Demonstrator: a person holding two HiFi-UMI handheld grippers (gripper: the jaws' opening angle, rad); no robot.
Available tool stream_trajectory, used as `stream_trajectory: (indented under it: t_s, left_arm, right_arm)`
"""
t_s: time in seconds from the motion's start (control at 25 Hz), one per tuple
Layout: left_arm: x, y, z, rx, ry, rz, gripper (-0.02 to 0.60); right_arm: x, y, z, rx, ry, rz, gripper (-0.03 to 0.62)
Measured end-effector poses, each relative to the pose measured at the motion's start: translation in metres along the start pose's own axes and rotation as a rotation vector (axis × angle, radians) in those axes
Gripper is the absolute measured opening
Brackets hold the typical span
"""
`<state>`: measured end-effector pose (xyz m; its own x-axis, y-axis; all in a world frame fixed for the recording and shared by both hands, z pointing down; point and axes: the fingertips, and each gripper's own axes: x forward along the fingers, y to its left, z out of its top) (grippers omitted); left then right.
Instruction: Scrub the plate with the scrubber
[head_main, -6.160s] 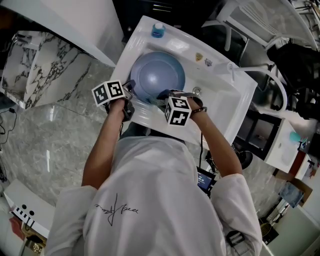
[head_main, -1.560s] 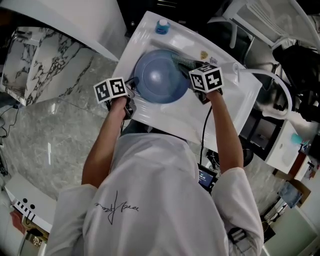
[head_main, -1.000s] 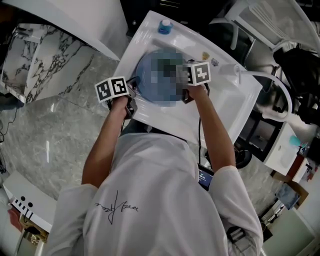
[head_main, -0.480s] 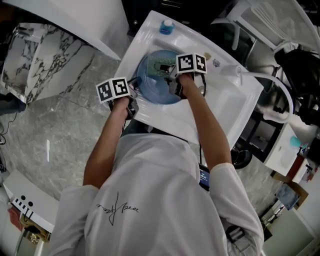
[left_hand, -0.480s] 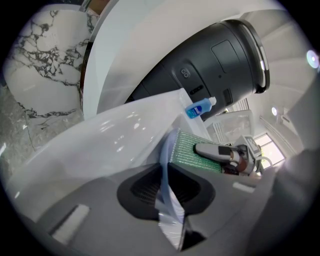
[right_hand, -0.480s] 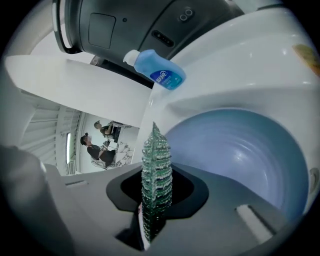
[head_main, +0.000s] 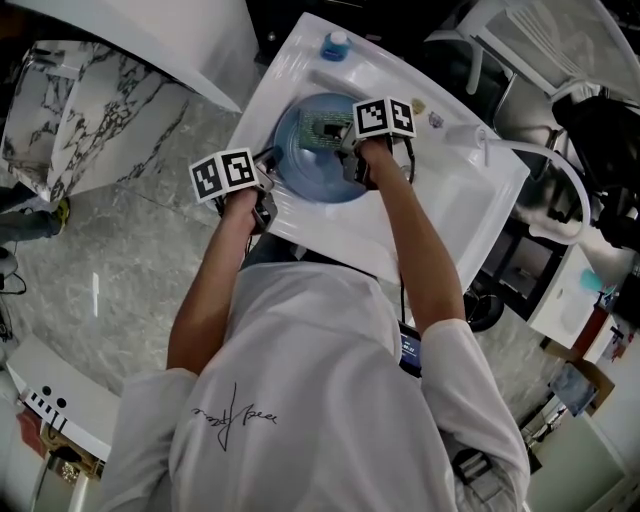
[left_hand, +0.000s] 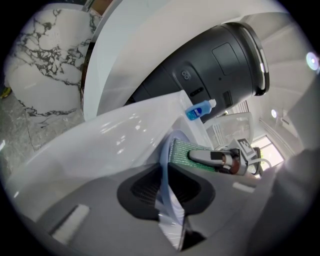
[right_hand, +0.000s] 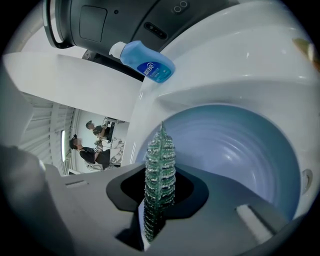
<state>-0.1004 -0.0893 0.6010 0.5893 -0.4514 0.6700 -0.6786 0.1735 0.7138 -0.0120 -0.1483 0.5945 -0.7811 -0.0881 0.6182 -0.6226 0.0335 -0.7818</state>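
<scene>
Scrubbing stroke, mid-plate. Your right hand-held gripper (right_hand: 159, 202) is closed on the green scrubber (right_hand: 160, 165), which juts straight ahead from the jaws. Its long axis runs leftward across the far part of the blue plate (head_main: 305, 172), with its flat face against the plate. The plate lies ahead of and below this gripper, its bowl opening to the right in the right gripper view.

Your left hand-held gripper (left_hand: 170, 212) is clamped on the plate's near-left rim and steadies it. The scrubbing move therefore belongs to the right hand, which is the nearer one to the plate's centre.

The plate sits in a glossy white sink (head_main: 440, 225), whose walls close round it and leave little room for sideways sweeps. A blue bottle (head_main: 335, 45) stands on the far rim, apart from the plate.
</scene>
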Motion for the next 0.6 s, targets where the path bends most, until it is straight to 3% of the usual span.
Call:
stream_trajectory:
  t_s: [0.6]
  left_arm:
    - [-0.001, -0.003, 0.001, -0.008, -0.015, -0.009, 0.101]
  right_arm:
    - [-0.038, -0.037, -0.005, -0.002, 0.047, -0.076, 0.061]
